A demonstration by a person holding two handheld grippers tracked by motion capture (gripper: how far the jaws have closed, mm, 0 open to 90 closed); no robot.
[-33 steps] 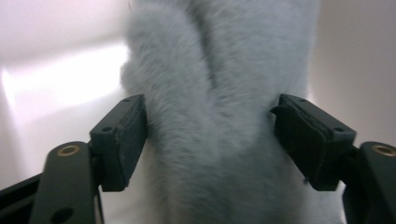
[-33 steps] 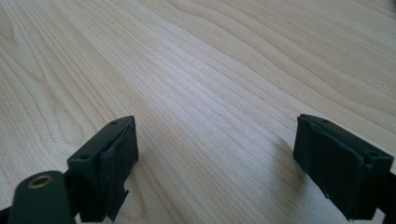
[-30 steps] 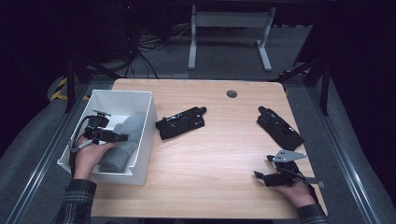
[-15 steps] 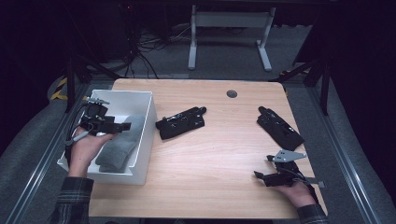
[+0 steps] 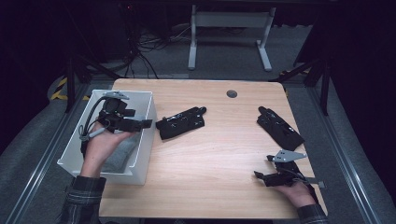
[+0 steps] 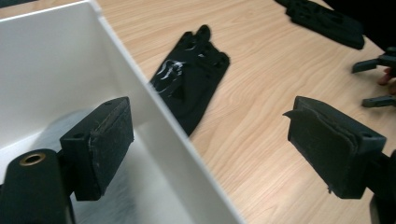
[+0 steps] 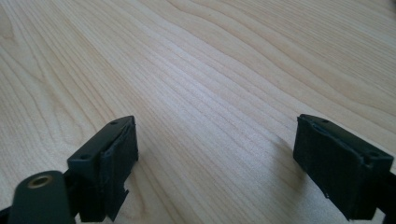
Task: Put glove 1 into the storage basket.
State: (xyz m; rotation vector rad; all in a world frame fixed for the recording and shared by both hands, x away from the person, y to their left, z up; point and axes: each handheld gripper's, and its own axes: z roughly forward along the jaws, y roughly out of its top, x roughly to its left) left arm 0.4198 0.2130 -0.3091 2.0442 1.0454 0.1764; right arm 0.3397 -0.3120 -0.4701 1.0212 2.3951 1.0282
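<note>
While the left tool is hovering over the right wall of a white bin at the desk's left edge, its jaws are standing wide apart and gripping nothing. Seen through the left gripper view, that wall is running up between the two pads, one pad hanging over the bin's inside and the other over the wooden desk. A grey cloth item is lying on the bin floor below the hand. Just beside the bin, a black glove is lying flat on the desk, fingers pointing away from the person. A second black glove is lying well apart, near the desk's right edge. Close to the front right corner, the right tool is resting low over bare wood, jaws spread wide and empty.
</note>
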